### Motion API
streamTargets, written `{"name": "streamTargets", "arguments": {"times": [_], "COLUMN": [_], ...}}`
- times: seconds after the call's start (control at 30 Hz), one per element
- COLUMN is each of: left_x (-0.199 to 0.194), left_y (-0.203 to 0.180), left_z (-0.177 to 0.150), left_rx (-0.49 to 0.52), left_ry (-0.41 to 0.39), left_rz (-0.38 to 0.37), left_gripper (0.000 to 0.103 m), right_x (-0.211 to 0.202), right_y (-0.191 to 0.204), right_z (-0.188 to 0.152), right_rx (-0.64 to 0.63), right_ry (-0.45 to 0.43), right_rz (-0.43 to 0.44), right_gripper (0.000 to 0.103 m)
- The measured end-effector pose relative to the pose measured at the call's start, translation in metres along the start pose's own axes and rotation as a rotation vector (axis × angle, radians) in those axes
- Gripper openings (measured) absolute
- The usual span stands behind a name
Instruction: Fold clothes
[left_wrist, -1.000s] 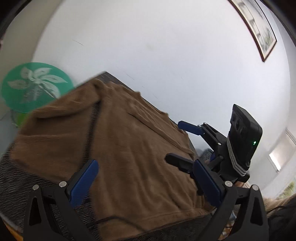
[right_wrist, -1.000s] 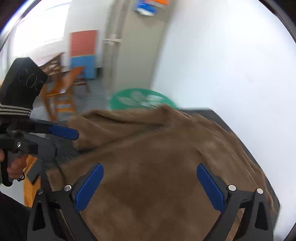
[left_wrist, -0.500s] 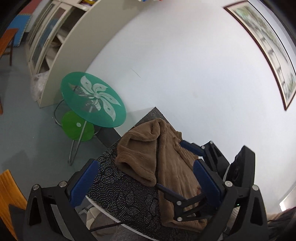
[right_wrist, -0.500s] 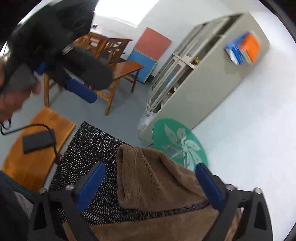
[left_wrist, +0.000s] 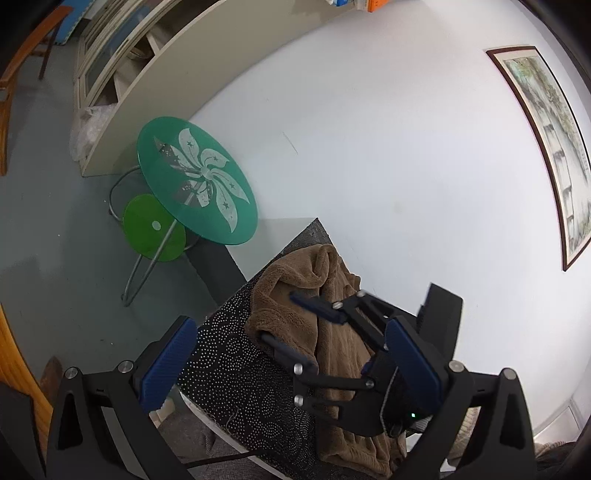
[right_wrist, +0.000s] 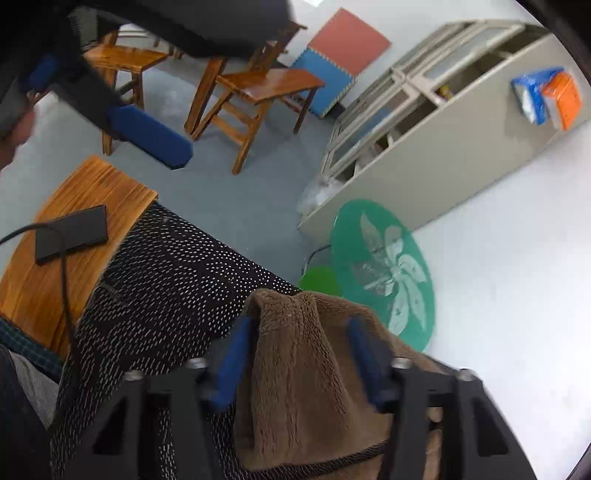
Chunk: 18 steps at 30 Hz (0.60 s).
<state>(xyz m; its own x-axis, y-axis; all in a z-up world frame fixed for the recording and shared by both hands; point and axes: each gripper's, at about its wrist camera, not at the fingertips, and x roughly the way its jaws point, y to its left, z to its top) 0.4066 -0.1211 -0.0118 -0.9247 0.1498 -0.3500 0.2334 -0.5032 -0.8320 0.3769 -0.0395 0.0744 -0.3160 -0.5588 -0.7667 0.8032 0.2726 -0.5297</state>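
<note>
A brown fleece garment (left_wrist: 288, 291) lies bunched on a table under a black cloth with white dots (left_wrist: 229, 369), near its far corner by the wall. My right gripper (right_wrist: 301, 347) points down at a raised fold of the garment (right_wrist: 303, 369). Its jaws are closing, and both blue pads touch the fleece between them. The left wrist view shows that gripper (left_wrist: 280, 317) straddling the garment's left edge. My left gripper (left_wrist: 291, 354) hangs open above the table's near side with nothing in it. One of its blue fingers (right_wrist: 147, 136) shows at the upper left of the right wrist view.
A round green glass table (left_wrist: 195, 181) with a smaller green disc (left_wrist: 151, 229) under it stands past the table corner. A beige cabinet (right_wrist: 424, 122) lines the wall. Wooden chairs (right_wrist: 258, 92) stand on the floor. A wooden stool (right_wrist: 55, 258) holds a black device with a cable.
Both cameras have pulled back from the spread garment, which now lies bunched in folds. The right gripper's jaws went from wide apart to narrow around a fold. The left gripper stays open.
</note>
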Motion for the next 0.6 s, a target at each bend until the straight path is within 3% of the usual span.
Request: {"name": "streamTargets", "arguments": {"times": [0.03, 0.17, 0.3, 0.47, 0.6], "left_x": [0.001, 0.0, -0.001, 0.006, 0.023], "left_y": [0.002, 0.008, 0.005, -0.009, -0.017], "left_z": [-0.001, -0.001, 0.002, 0.001, -0.002], "left_rx": [-0.004, -0.019, -0.008, 0.038, 0.04], "left_ry": [0.003, 0.009, -0.002, 0.011, 0.055], "left_rz": [0.001, 0.004, -0.017, -0.041, -0.068], "left_gripper": [0.103, 0.103, 0.103, 0.103, 0.103], "right_x": [0.002, -0.006, -0.024, -0.066, -0.116], "right_y": [-0.002, -0.014, -0.058, -0.148, -0.213], "right_z": [0.001, 0.004, 0.012, -0.011, -0.068], "right_rx": [0.021, 0.071, 0.224, 0.529, 0.797], "right_ry": [0.01, -0.009, -0.065, -0.155, -0.214], "right_rz": [0.017, 0.018, -0.023, -0.156, -0.303], "right_gripper": [0.019, 0.016, 0.011, 0.01, 0.01]}}
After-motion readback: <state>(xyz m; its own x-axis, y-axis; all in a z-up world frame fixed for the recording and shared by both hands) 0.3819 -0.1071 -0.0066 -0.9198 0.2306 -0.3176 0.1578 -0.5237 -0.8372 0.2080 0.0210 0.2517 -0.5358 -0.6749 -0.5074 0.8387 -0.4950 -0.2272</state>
